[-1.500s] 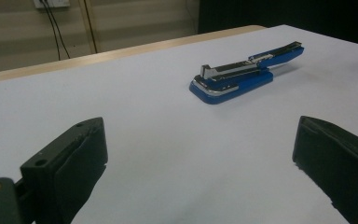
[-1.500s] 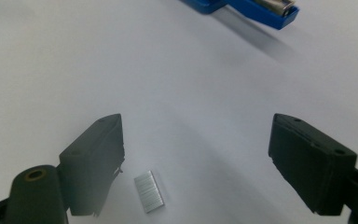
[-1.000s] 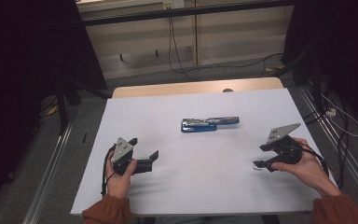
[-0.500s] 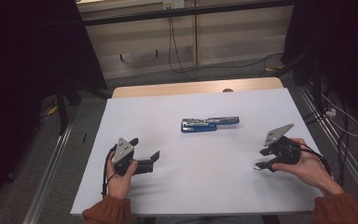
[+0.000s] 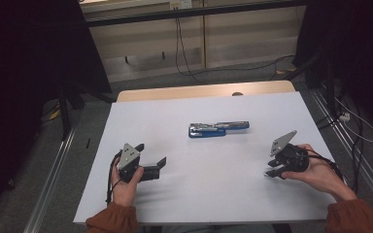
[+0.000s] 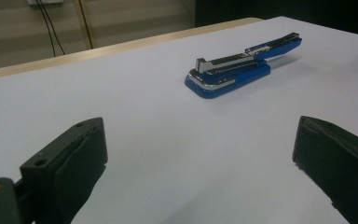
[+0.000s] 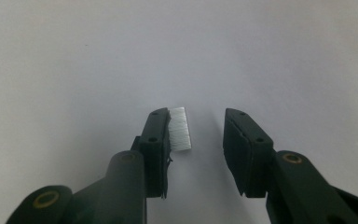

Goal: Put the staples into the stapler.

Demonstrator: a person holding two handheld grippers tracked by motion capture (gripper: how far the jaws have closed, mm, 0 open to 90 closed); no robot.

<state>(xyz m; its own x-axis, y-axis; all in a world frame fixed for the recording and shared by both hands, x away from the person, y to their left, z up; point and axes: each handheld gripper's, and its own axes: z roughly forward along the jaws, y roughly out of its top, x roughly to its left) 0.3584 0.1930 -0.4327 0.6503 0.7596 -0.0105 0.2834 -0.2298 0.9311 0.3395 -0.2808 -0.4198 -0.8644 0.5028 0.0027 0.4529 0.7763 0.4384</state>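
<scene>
With the blue stapler [image 5: 218,129] lying mid-surface [image 5: 175,204], well apart from both, the released left claw [image 5: 161,162] faces it while the right claw [image 7: 196,135], jaws parted, sits beside a strip of staples [image 7: 180,128], so closing on the strip likely comes next.

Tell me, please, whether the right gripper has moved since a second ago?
Yes, slightly. In the high view the right gripper has drifted toward the person's edge of the table, a little farther from the blue stapler, which lies where it was.
</scene>
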